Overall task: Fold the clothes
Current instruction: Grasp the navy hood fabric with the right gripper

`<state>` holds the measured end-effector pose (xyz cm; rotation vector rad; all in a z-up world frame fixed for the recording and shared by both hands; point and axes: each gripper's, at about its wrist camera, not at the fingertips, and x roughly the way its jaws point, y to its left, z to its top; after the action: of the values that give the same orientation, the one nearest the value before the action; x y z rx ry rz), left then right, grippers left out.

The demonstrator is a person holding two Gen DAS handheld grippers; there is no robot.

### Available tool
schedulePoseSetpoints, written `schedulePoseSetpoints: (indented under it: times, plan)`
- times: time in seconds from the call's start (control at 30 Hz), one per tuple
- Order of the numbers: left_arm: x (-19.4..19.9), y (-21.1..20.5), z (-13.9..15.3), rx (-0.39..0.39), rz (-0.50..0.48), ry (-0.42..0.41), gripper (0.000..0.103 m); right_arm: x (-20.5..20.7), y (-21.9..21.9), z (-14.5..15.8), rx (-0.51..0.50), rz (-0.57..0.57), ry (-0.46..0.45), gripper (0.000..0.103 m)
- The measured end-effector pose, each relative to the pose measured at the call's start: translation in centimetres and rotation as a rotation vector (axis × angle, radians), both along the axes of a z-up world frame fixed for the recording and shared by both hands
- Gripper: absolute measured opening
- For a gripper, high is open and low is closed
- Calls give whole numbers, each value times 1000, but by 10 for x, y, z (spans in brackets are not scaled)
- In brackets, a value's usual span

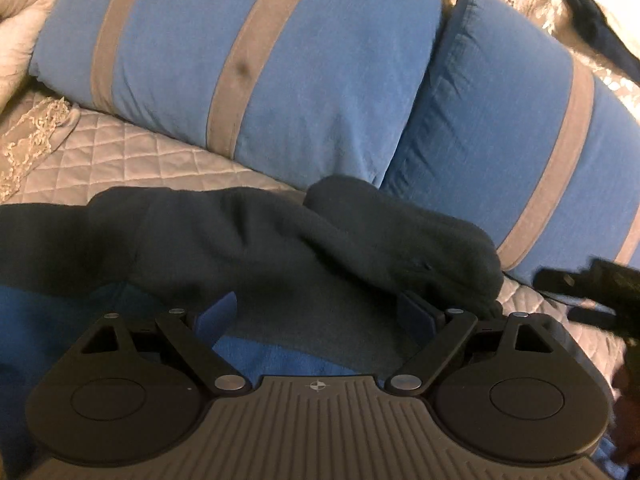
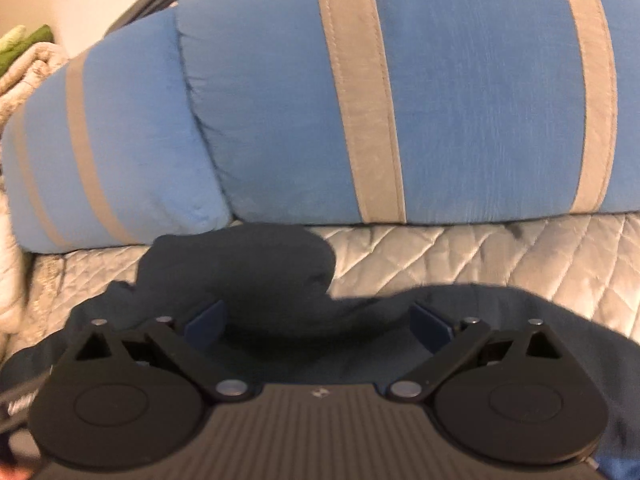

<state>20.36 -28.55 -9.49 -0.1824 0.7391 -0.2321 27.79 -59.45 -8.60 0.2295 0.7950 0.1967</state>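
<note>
A dark navy garment (image 1: 248, 236) lies crumpled on the quilted bedspread, and one bunched end (image 1: 420, 236) reaches toward the pillows. A brighter blue part of the garment (image 1: 60, 320) shows under my left gripper (image 1: 316, 312). This gripper is open and low over the cloth, its blue pads (image 1: 216, 312) wide apart. In the right wrist view the same garment (image 2: 256, 272) humps up between the spread fingers of my right gripper (image 2: 318, 320), which is open too. The right gripper (image 1: 592, 292) also shows, blurred, at the right edge of the left wrist view.
Two blue pillows with grey stripes (image 1: 260, 60) (image 2: 460, 100) stand just behind the garment. The silver quilted bedspread (image 2: 500, 256) runs off to the right. A beige blanket (image 2: 12, 120) and lace cloth (image 1: 28, 144) lie at the left, and dark clothing (image 1: 592, 12) at the far right.
</note>
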Motion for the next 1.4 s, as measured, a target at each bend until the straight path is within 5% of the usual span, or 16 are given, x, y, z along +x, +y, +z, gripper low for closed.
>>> schedulePoseSetpoints:
  times: [0.23,0.5,0.6,0.73,0.87,1.2,1.4]
  plan:
    - [-1,-6,3,-5,-22,4,88,57,11,-8,17,-19,5,100]
    - [-2,-12,2,1,-29,1,88,112,-4,-43,216,-264,206,91]
    - [-1,-14,0,14,-38,-1,88,127,-1,-54,197,-312,308,75]
    - [2,-11,-1,-11,-21,19,88,98,8,-42,142,-248,296,41]
    - [0,-7,0,-16,6,-8,89,69,17,-29,87,-181,280,25]
    - [-14,-2,13,-67,-21,-155,89,-45,26,-20,73,-157,186,10]
    - [-13,-16,12,60,-72,-197,89,-94,39,-35,52,-133,127,10]
